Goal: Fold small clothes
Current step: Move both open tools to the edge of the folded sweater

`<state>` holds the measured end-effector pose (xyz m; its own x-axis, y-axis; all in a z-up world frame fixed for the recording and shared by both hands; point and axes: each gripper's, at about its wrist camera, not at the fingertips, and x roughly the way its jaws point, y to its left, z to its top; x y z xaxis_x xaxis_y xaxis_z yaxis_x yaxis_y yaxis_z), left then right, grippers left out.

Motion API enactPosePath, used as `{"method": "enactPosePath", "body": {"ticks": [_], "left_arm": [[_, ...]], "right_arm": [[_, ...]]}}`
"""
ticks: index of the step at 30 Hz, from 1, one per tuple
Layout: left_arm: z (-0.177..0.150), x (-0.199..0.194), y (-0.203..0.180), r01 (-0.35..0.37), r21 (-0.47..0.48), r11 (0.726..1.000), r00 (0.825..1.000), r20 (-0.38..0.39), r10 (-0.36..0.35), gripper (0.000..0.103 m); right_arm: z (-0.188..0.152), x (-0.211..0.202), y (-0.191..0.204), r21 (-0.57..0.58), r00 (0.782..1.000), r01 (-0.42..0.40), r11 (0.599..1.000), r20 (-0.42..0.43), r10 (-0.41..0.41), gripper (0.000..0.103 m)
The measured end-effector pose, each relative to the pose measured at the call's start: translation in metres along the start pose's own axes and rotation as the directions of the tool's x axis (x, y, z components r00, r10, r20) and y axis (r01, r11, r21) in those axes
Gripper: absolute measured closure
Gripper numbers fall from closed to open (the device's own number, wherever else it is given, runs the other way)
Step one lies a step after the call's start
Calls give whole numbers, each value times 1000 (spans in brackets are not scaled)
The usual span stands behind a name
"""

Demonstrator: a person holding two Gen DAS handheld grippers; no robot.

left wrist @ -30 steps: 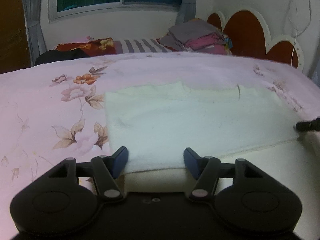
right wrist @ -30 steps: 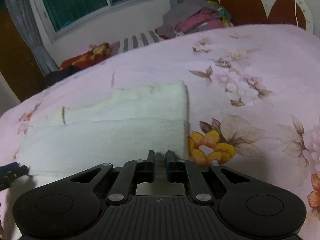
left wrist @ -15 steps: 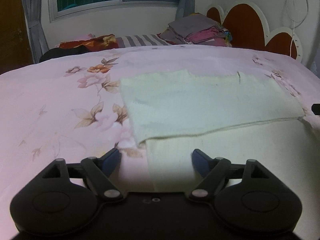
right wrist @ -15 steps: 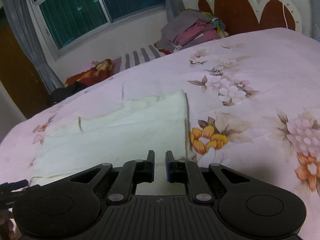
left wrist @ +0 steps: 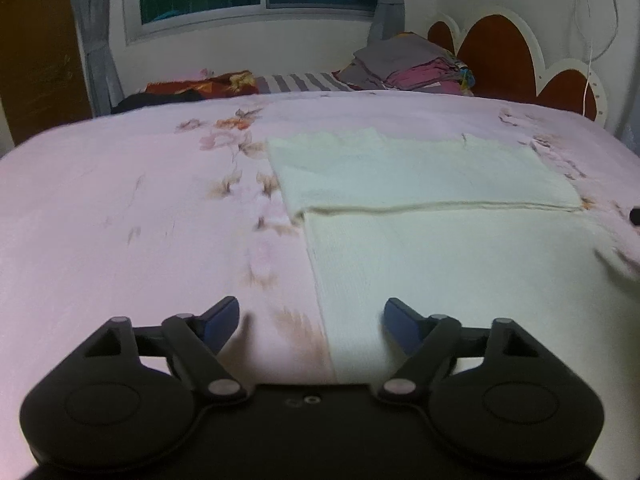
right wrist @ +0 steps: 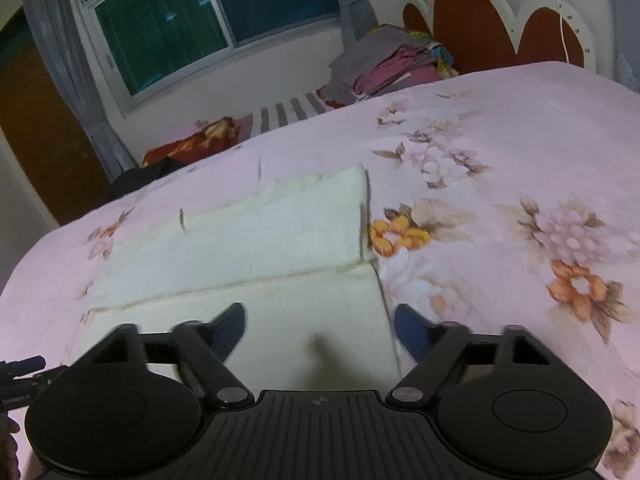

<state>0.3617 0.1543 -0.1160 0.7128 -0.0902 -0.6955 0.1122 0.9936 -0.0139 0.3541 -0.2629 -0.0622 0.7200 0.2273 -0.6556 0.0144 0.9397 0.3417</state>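
A cream-white garment lies flat on the pink floral bedspread, its far part folded over the near part with a fold edge running across. My left gripper is open and empty, above the garment's near left edge. The garment also shows in the right wrist view. My right gripper is open and empty, above the garment's near right corner. The tip of the left gripper shows at the left edge of the right wrist view.
A pile of folded clothes sits at the far side by the red and white headboard. A striped pillow and dark red cloth lie under the window. The bedspread extends to the right.
Both grippers have let go of the garment and pulled back toward me. The right gripper went from shut to open. The folded-over part now lies flat.
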Motion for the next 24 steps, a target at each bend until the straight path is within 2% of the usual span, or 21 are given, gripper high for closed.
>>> {"method": "enactPosePath", "body": {"ticks": [5, 10, 12, 17, 22, 24], "left_arm": [[-39, -35, -6, 13, -38, 999, 999, -39, -14, 39], [-80, -70, -4, 22, -117, 993, 997, -73, -31, 42], [-95, -83, -3, 51, -165, 985, 995, -78, -64, 43], [-125, -110, 5, 132, -297, 946, 986, -62, -157, 43], [-146, -126, 13, 203, -414, 887, 970, -39, -240, 44], [-154, -131, 13, 232, -444, 866, 961, -36, -276, 50]], "right_arm": [[-27, -39, -31, 33, 999, -20, 999, -35, 21, 39], [-64, -80, -64, 62, 996, -27, 998, -86, 32, 39], [-80, -94, -75, 98, 992, -56, 994, -108, 66, 39], [-121, -116, -87, 153, 978, -107, 982, -162, 132, 39], [-145, -133, -90, 175, 968, -150, 973, -174, 181, 40], [-150, -136, -89, 188, 961, -174, 967, -181, 208, 57]]}}
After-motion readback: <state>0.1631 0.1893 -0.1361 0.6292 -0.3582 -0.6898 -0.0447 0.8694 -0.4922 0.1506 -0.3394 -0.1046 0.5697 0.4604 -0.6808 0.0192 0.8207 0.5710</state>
